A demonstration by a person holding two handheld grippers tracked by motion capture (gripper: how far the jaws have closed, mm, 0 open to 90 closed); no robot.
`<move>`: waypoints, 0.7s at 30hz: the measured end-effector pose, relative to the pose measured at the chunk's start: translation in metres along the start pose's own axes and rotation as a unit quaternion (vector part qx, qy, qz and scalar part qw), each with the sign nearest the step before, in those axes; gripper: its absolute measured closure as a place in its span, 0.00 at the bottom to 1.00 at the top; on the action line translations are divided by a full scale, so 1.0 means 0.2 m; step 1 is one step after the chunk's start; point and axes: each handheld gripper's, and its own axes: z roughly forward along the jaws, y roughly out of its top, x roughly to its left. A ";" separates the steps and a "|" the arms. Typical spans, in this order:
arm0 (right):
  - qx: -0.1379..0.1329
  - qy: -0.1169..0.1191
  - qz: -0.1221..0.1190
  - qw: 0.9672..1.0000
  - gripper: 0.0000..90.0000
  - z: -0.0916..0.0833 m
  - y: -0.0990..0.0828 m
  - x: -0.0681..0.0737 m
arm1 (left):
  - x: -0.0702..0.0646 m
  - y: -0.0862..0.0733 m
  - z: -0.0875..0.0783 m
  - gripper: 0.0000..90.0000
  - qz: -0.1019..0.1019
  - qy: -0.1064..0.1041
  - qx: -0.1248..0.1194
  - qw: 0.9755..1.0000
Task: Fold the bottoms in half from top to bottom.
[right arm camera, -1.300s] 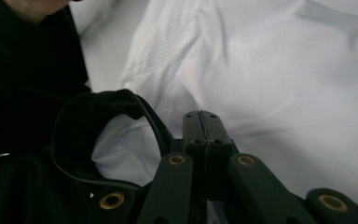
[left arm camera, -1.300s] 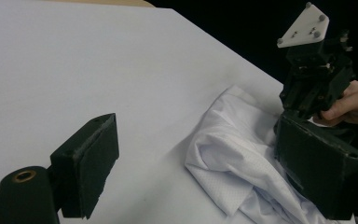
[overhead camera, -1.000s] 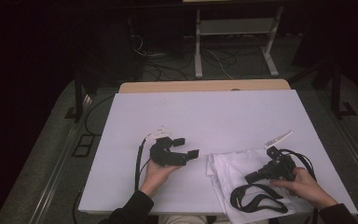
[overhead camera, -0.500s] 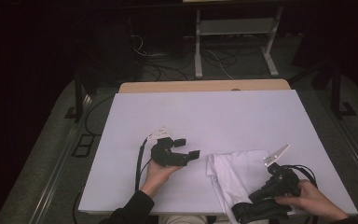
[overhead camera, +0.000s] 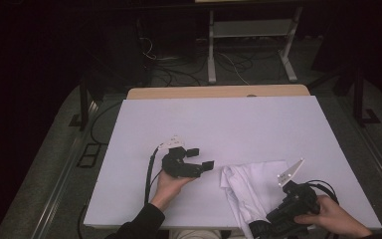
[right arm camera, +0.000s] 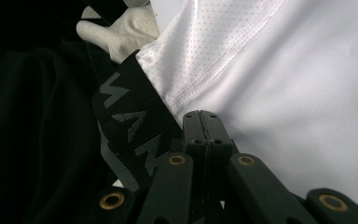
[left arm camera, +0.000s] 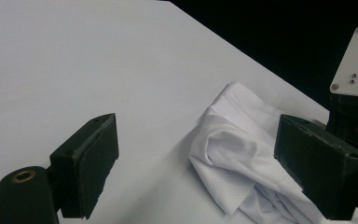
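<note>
A white mesh garment (overhead camera: 253, 189) lies crumpled on the white table (overhead camera: 219, 124), at the near right. Its black band with grey lettering (right arm camera: 130, 126) runs along the hem. My right gripper (overhead camera: 259, 230) is at the garment's near edge, by the table's front edge. Its jaws are pressed together (right arm camera: 207, 122), with the band against their left side and white cloth (right arm camera: 284, 70) beyond; I see nothing between the pads. My left gripper (overhead camera: 201, 158) is held just left of the garment, open and empty (left arm camera: 196, 158), pointing at the cloth (left arm camera: 242, 140).
A wooden tabletop edge (overhead camera: 219, 92) shows behind the white table. A metal stand (overhead camera: 248, 50) and cables are on the dark floor beyond. The right gripper's grey plate (left arm camera: 356, 60) rises past the garment. Bare table (left arm camera: 74, 56) stretches to the far left.
My right gripper has moved toward the table's near edge, over the black band that lay looped there. The left gripper has stayed where it was.
</note>
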 end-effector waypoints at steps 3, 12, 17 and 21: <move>0.000 -0.006 -0.004 1.000 0.99 0.00 0.00 0.00 | 0.00 0.00 0.00 0.14 0.000 0.000 0.000 1.000; -0.008 -0.010 -0.013 1.000 0.95 -0.02 0.01 0.03 | 0.00 0.00 0.00 0.14 0.001 -0.002 -0.002 1.000; -0.046 -0.028 -0.030 0.998 0.85 -0.10 0.02 0.06 | -0.01 0.01 0.01 0.14 0.003 -0.005 0.000 1.000; -0.067 -0.047 -0.035 0.996 0.77 -0.15 0.03 0.07 | -0.02 0.01 0.02 0.13 0.002 -0.008 0.001 1.000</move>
